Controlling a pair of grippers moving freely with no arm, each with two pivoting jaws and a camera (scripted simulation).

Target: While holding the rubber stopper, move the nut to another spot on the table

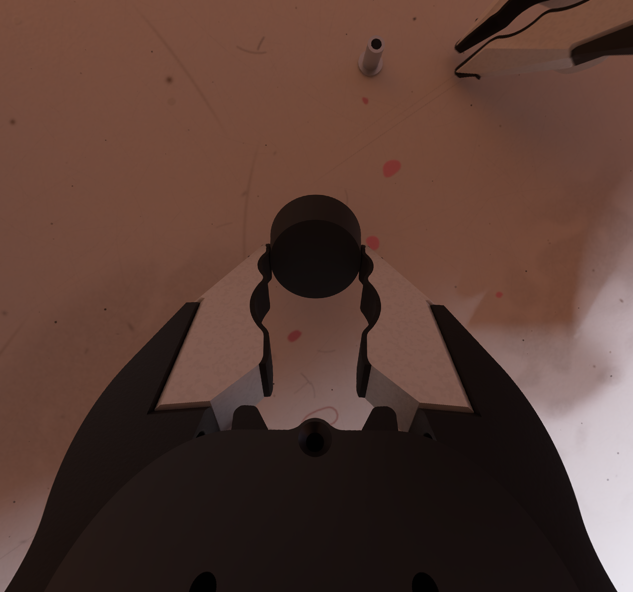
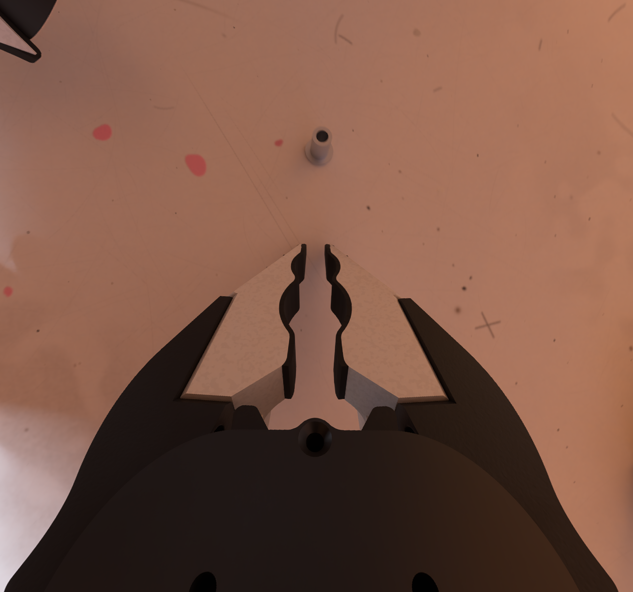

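Nearest to us, our left tongs point(image 1: 315, 260) are clamped on the dark rubber stopper point(image 1: 315, 253), one finger pressed to each side of it, and it looks lifted off the bench point(image 1: 102, 130). So the holding half of the job seems done.

The nut point(image 2: 319, 147), a small grey sleeve with a flange at its base, stands upright on the bench and nothing touches it. Our right tongs point(image 2: 314, 250) sit short of the nut and roughly in line with it, their fingers nearly together with only a narrow slit between them, gripping nothing. We judge that the move of the nut has not begun: we have yet to reach it, grip it, carry it off and set it down elsewhere. The slit looks too tight for the nut, so it would likely need widening first.

The bench is a pinkish-brown sheet, scratched and speckled, with pink blotches left of the nut. Of the room we see nothing.
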